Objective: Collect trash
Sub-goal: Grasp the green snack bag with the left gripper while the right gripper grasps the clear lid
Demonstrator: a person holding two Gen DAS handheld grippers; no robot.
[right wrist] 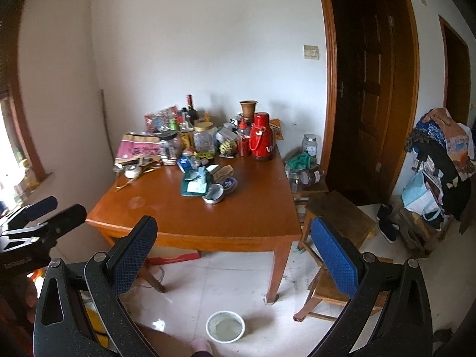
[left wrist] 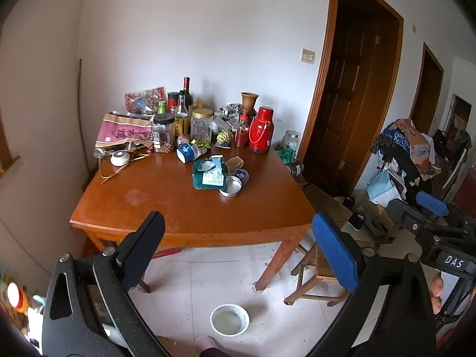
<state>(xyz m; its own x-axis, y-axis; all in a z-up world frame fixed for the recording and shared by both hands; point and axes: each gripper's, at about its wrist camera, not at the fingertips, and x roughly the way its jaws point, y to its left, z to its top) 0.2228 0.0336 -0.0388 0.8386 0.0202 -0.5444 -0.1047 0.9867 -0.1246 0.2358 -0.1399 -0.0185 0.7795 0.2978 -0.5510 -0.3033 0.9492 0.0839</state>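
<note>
We hold both tongs well back from the tabletop [left wrist: 184, 208], above the floor. The left tongs [left wrist: 238, 250] gape wide and carry nothing; the right tongs [right wrist: 235, 253] likewise, jaws far apart and empty. The likeliest trash — a torn green packet [left wrist: 208, 174] — lies near the middle of the tabletop, touching a shallow tin lid [left wrist: 230, 186] and a small blue cup [left wrist: 241, 175]. We judge the packet light, soft and crinkly, apt to slide on the polished wood; pinching its raised torn flap should serve best. The lid looks stiff and slippery — take its rim. A white bowl [right wrist: 225, 326] sits on the floor.
</note>
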